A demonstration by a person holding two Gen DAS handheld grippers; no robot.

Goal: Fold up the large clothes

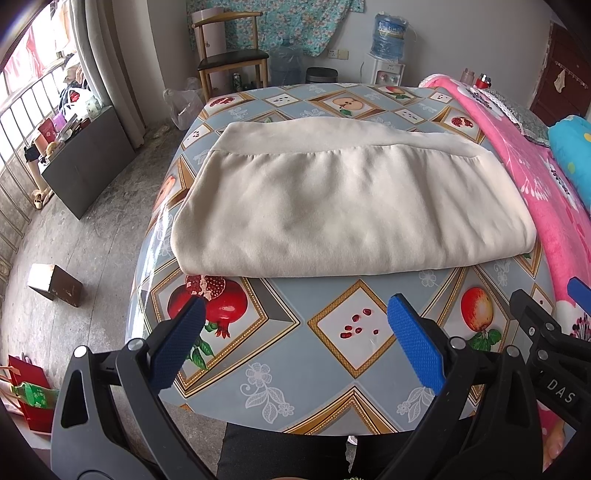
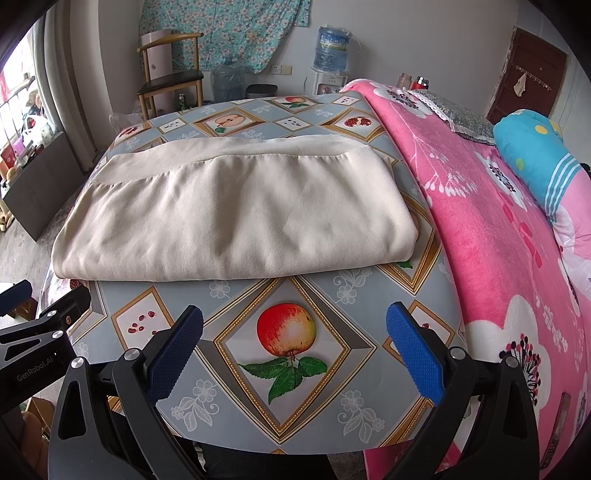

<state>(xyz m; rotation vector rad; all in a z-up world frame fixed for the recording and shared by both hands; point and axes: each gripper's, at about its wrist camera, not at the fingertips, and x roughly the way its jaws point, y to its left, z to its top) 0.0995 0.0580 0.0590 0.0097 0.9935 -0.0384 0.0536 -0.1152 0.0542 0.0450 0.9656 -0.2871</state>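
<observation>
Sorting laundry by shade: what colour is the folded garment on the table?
Plain cream-beige, no print; the folded garment shows best in the right wrist view.

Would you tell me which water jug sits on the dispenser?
The labelled blue water jug, upside down on the white dispenser; the plain one stands on the floor.

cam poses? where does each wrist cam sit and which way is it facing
Left wrist: behind the open left gripper, facing the garment across the table; right gripper at its right edge, dark-clad legs below.
Right wrist: behind the open right gripper, same direction, blanket alongside; left gripper at left edge.
Shared: garment, table, chair, water jug.
</observation>
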